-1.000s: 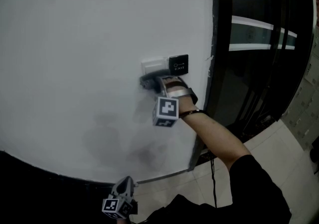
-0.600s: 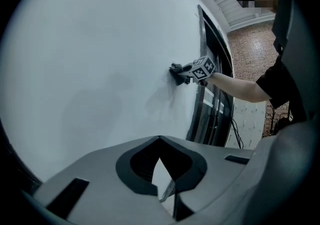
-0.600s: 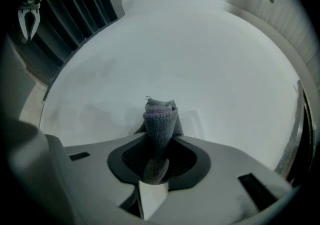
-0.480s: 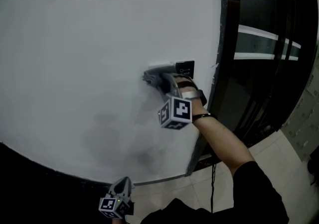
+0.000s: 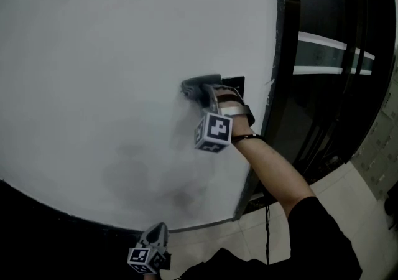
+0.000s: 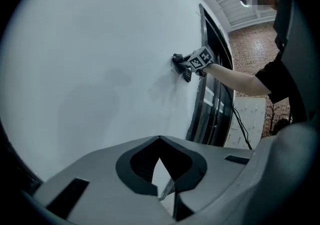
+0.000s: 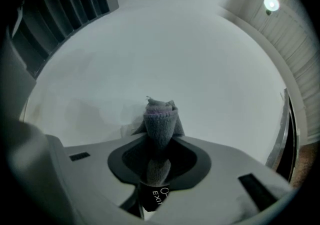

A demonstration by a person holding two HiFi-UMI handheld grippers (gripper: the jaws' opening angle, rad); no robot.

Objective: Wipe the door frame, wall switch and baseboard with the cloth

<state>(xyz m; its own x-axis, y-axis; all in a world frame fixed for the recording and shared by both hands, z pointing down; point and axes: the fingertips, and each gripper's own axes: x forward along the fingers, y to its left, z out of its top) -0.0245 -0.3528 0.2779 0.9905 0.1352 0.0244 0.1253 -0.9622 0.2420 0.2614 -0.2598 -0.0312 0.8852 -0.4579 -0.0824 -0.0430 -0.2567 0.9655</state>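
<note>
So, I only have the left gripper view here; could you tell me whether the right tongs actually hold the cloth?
Observer: Yes, the right gripper view shows the right tongs shut on the grey cloth.
Operator: Thank you. Where does the cloth touch?
Observer: Its bunched end presses on the white wall, just left of a black exit plate.

White wall [image 5: 112,55]: fills 9 to 12 o'clock, faint grey smudges low down. Dark glass door [image 5: 323,123]: 3 o'clock, pale horizontal stripe [image 5: 329,43]. Tiled floor [image 5: 351,173]: 5 o'clock, black cable [image 5: 267,229] over it. Ceiling lamp [image 7: 271,3]: lit.
</note>
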